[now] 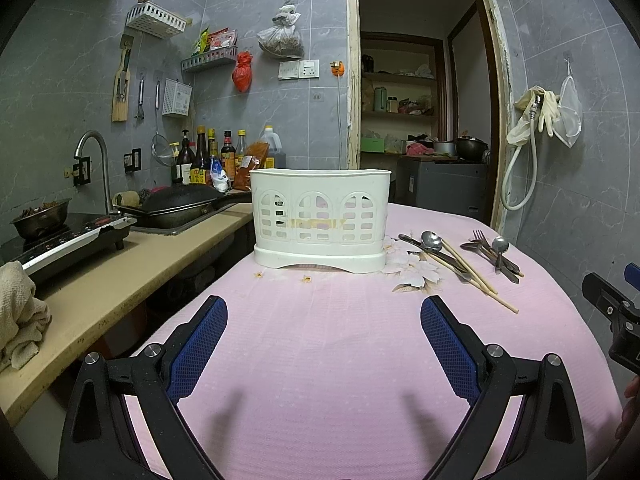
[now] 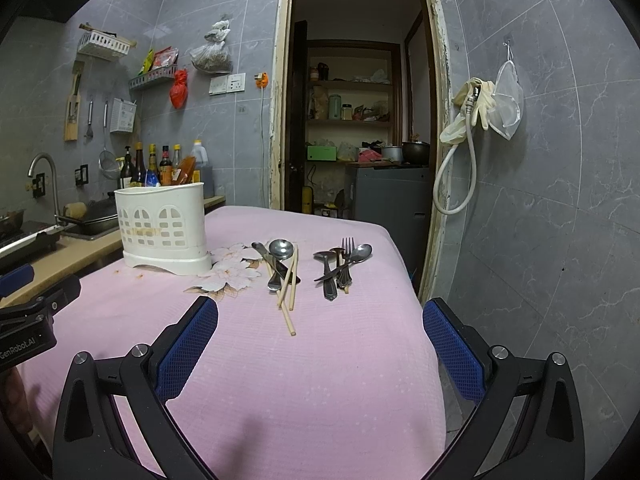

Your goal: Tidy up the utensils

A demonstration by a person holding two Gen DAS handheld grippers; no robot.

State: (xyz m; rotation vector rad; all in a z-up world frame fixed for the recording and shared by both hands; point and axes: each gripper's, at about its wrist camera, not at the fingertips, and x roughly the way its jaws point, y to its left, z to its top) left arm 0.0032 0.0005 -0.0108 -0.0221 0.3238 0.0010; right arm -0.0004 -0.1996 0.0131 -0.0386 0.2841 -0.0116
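Hovering spread and empty over the table's near edge, the left gripper (image 1: 324, 312) and right gripper (image 2: 320, 314) face a white caddy (image 2: 162, 230) near the left edge, utensils (image 2: 312, 266) heaped beside it, probably awaiting sorting.

A pink tablecloth (image 1: 320, 340) with a flower print (image 2: 232, 266) covers the table. To the left runs a tan counter (image 1: 132, 276) holding a black wok (image 1: 180, 204), a faucet (image 1: 94, 160) and sauce bottles (image 1: 212, 156). Behind, an open doorway (image 2: 352, 120) shows pantry shelves. Rubber gloves (image 2: 480, 100) hang on the grey tiled wall.
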